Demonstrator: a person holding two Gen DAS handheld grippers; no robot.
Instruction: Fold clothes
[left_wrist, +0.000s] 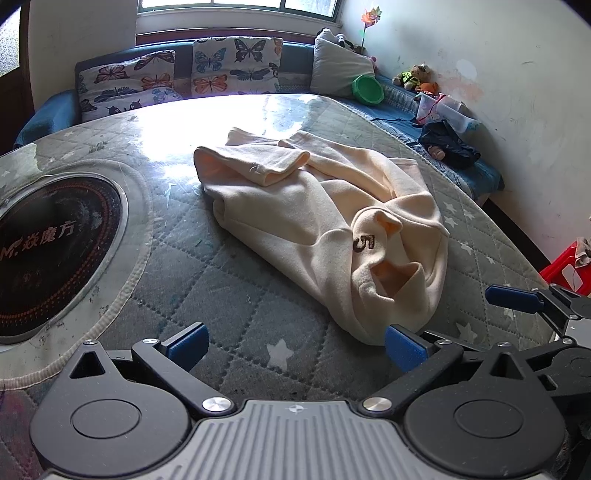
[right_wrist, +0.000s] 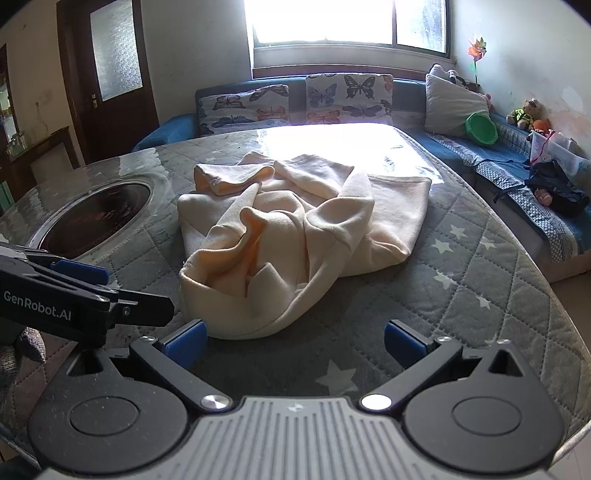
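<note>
A cream sweatshirt (left_wrist: 317, 225) lies crumpled on the quilted grey table cover (left_wrist: 221, 288), a brown "5" showing on its chest. In the right wrist view the same sweatshirt (right_wrist: 295, 236) is bunched, sleeves crossed over the body. My left gripper (left_wrist: 295, 347) is open just short of the garment's near edge, its right pad beside the hem, holding nothing. My right gripper (right_wrist: 293, 341) is open too, its left pad close to the near fold, nothing between its fingers. The right gripper's blue fingertips (left_wrist: 513, 299) show at the right of the left wrist view.
A round black cooktop (left_wrist: 48, 254) is set into the table at left. Beyond the table runs a blue sofa with butterfly cushions (left_wrist: 232, 64), a green bowl (left_wrist: 367, 88), toys and a dark garment (left_wrist: 448, 144). A red stool (left_wrist: 565, 269) stands right.
</note>
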